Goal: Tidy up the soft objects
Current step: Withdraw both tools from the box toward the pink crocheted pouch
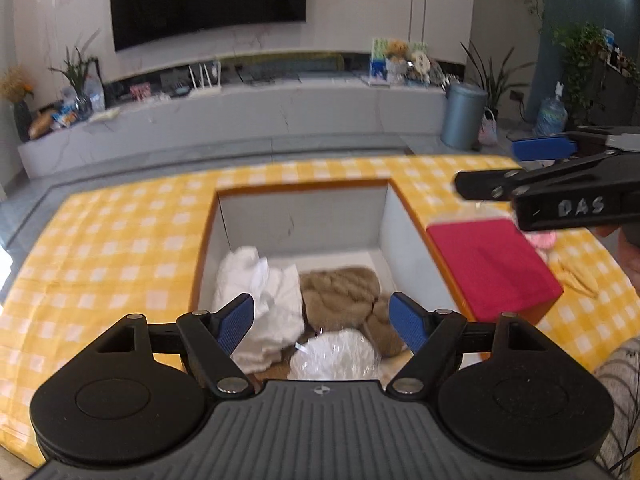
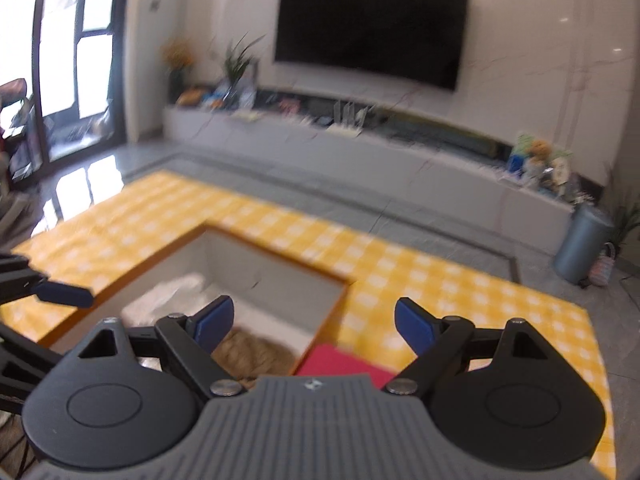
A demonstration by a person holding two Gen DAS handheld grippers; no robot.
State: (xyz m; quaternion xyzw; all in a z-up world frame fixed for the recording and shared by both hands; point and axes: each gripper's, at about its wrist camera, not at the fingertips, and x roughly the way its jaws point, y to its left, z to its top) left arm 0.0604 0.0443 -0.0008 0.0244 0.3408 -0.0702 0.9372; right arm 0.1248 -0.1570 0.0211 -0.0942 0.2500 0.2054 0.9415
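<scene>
Storage box, white inside with an orange rim, set on a yellow checked tablecloth. Contents: crumpled white cloth at the left, tan fluffy plush just beside it, a clear-wrapped white bundle at the near wall. Red cloth-covered block touching the box's right rim. Left gripper above the box, jaws wide, nothing between them. Right gripper over the box's right rim, jaws likewise wide and empty. Beyond: wall television, low grey cabinet.
</scene>
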